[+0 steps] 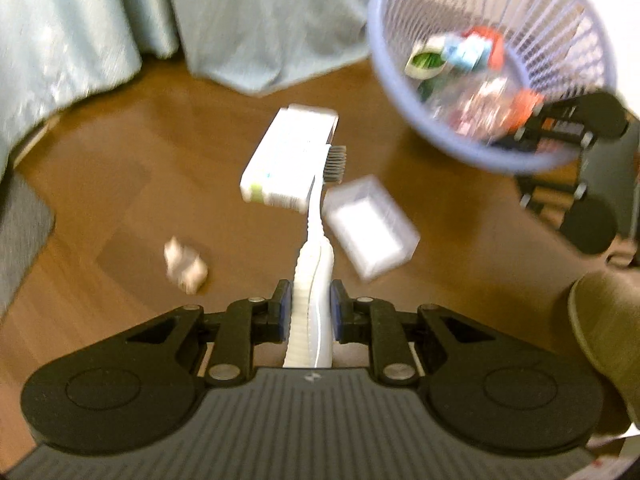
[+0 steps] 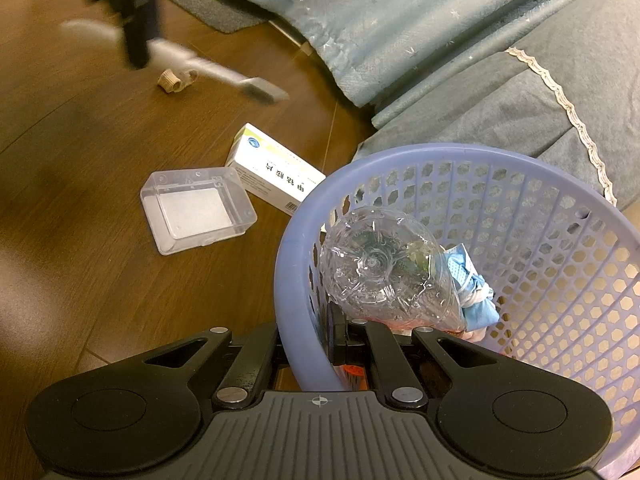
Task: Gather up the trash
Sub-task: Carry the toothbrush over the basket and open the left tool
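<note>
The left tongs [image 1: 310, 312] clamp a white toothbrush [image 1: 314, 272] by its handle, bristles forward, above the wooden floor [image 1: 120, 184]; a white carton [image 1: 286, 160], clear box [image 1: 370, 226] and lilac basket [image 1: 480, 64] lie beyond

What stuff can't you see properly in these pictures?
- Left wrist view: the trash inside the lilac plastic basket is smeared by motion blur.
- Right wrist view: the white toothbrush is blurred, its handle crossed by the left gripper.
- Right wrist view: the clear crushed bottle hides the trash beneath.

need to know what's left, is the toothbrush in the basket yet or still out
Out: the left gripper is shut on the toothbrush, held clear of the basket.
</note>
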`<act>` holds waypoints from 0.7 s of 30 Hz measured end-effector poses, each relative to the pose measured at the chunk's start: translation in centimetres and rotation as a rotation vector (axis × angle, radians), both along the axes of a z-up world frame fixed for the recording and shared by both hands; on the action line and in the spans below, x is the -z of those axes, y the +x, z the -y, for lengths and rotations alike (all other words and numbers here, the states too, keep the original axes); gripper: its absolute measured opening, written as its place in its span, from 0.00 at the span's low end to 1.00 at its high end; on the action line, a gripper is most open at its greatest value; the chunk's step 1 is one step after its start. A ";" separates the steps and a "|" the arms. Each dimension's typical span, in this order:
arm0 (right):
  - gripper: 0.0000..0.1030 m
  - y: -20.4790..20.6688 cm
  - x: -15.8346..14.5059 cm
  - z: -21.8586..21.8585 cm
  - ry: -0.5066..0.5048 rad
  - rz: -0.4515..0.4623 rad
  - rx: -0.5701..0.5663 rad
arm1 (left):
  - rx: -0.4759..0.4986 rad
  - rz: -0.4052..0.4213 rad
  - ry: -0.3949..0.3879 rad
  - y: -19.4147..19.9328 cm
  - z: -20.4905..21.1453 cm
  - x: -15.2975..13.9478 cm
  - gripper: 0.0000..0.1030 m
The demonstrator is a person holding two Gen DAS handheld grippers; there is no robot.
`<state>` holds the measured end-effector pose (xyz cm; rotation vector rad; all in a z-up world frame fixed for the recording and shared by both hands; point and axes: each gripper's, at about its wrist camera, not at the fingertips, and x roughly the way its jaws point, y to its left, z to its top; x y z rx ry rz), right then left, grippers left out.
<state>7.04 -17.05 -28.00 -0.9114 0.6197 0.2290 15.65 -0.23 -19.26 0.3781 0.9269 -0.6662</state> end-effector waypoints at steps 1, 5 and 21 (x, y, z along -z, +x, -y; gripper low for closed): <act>0.02 0.0 0.0 0.0 0.000 0.000 0.001 | 0.015 0.013 -0.009 0.1 0.5 -0.7 0.16; 0.02 0.0 0.0 0.0 0.003 0.002 0.003 | 0.120 0.054 -0.028 0.5 3.4 -4.1 0.16; 0.02 0.0 -0.3 0.3 0.024 0.010 0.012 | 0.372 0.099 -0.067 4.8 18.5 -7.9 0.24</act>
